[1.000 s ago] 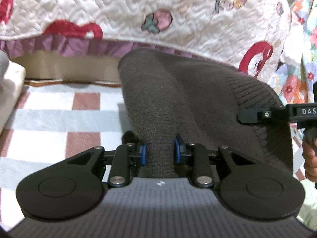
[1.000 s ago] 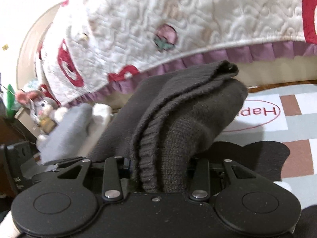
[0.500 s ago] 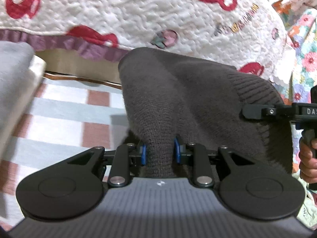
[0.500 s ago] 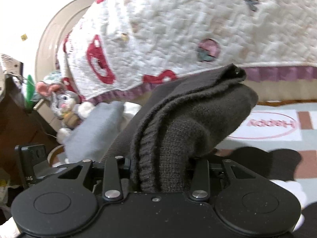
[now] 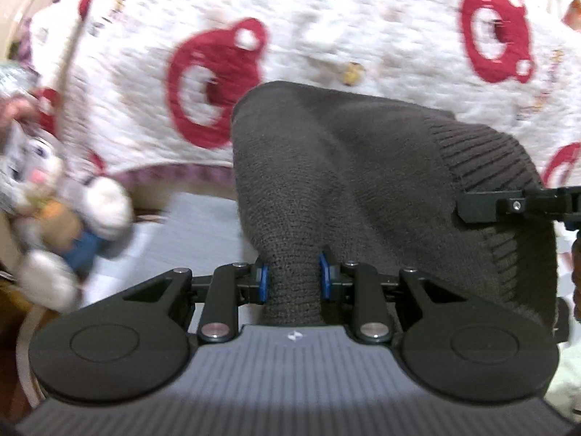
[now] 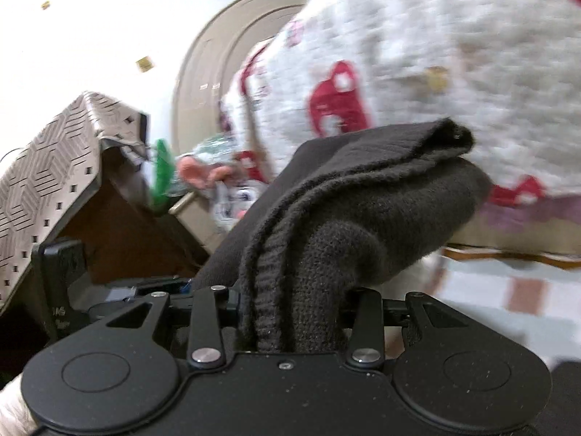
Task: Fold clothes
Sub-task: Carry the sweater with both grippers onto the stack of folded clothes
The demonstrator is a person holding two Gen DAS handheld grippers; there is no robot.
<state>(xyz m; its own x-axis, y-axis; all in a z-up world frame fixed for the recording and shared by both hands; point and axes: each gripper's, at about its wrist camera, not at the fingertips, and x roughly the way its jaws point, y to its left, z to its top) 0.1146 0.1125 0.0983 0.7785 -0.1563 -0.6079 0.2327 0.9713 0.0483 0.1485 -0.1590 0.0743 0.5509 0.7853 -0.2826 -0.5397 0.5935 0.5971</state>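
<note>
Brown knit sweater (image 5: 363, 196) hangs in the air between both grippers, in front of the quilted bed cover (image 5: 326, 36) and above the checked floor mat (image 6: 508, 290). Soft, thick, limp; looks moderately heavy and sags between the holds. Not slippery; best held at bunched edges, as now.

Left gripper (image 5: 292, 278) is clamped on a narrow fold. Right gripper (image 6: 290, 312) is clamped on a thick multilayer bunch by the ribbed hem.

Sweater's lower part hidden; background blurred, plush toy (image 5: 47, 196) indistinct.

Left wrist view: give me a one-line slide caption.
Left gripper clamps a fold of the dark knit sweater, right gripper pinching its ribbed edge, before a red-and-white quilt.
</note>
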